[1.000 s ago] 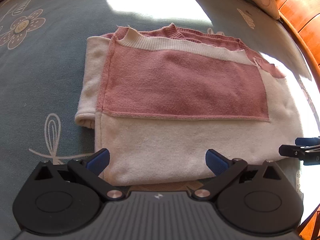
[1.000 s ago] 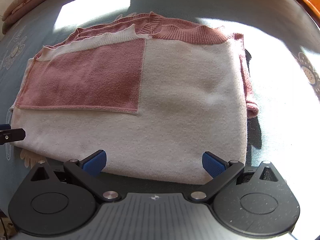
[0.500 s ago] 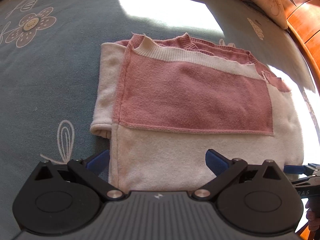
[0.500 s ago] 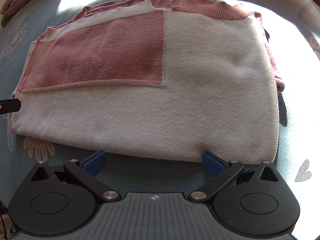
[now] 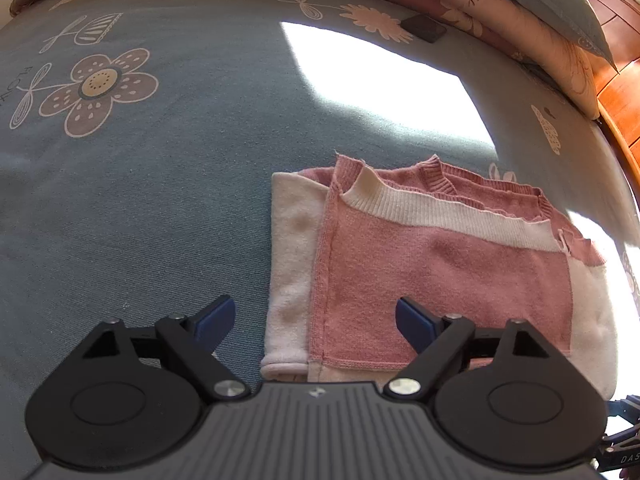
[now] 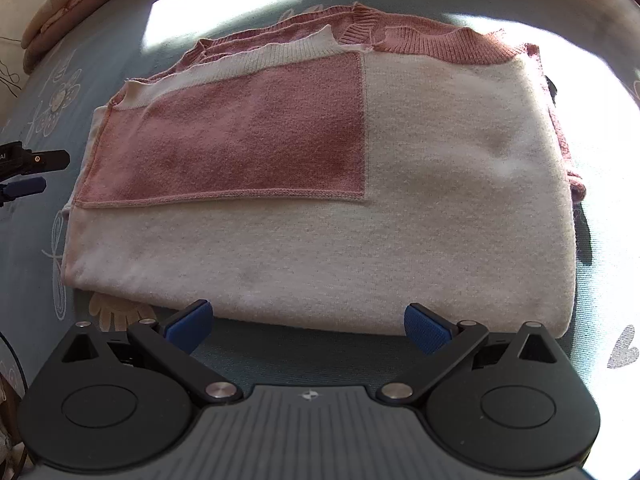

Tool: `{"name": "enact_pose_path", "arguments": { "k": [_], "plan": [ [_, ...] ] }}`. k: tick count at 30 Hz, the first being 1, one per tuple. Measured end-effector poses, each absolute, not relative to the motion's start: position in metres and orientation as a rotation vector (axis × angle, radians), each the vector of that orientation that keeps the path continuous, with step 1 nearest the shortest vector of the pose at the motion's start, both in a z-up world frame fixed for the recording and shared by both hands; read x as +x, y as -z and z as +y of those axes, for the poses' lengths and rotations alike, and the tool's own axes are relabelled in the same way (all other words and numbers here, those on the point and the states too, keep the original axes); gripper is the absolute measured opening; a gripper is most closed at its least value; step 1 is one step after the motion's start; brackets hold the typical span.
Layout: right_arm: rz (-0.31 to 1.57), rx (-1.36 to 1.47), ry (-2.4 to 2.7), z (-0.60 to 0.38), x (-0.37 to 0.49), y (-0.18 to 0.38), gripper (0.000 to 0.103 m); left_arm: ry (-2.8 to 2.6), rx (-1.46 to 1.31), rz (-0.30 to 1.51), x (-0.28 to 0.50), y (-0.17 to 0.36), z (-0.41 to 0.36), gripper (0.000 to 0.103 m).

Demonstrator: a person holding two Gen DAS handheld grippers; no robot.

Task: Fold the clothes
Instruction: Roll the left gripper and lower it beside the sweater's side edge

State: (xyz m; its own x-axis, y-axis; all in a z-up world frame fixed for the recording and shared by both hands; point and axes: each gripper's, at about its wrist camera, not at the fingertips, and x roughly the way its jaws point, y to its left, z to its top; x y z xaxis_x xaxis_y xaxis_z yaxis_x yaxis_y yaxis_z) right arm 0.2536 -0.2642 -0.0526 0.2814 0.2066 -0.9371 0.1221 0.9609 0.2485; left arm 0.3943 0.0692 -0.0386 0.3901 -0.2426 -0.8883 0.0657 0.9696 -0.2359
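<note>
Two claws hover at the near edge of the folded sweater on the bed, the right claw gaping, the left claw closing over its left edge without gripping; soft, limp knit, best pinched at a corner.

A blue-grey bedspread printed with pale flowers carries a bright sun patch; folded quilts lie along its far edge; orange wood shows beyond.
</note>
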Motion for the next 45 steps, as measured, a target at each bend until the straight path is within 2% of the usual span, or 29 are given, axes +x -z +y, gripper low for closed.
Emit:
{"name": "enact_pose_path", "arguments": {
  "k": [2,10,28,33,39,45],
  "plan": [
    [1.288,0.286,-0.062,-0.262,0.257,0.052,0.103,0.205,-0.237,1.184,0.401,0.05,0.08,0.063],
    [1.288,0.259,-0.057,-0.253,0.276,0.053,0.103,0.256,-0.402,1.217,0.42,0.081,0.107,0.063],
    [1.232,0.256,-0.059,-0.221,0.329,0.044,0.103,0.583,-0.585,1.216,0.488,0.104,0.115,0.064],
    [1.216,0.271,-0.046,-0.217,0.338,0.041,0.103,0.62,-0.684,1.211,0.478,0.112,0.128,0.064],
    [1.21,0.285,-0.043,-0.214,0.339,0.042,0.103,0.652,-0.88,1.292,0.439,0.135,0.141,0.066],
    [1.21,0.306,-0.04,-0.21,0.342,0.046,0.103,0.697,-0.851,1.252,0.462,0.131,0.132,0.066]
  ]
}}
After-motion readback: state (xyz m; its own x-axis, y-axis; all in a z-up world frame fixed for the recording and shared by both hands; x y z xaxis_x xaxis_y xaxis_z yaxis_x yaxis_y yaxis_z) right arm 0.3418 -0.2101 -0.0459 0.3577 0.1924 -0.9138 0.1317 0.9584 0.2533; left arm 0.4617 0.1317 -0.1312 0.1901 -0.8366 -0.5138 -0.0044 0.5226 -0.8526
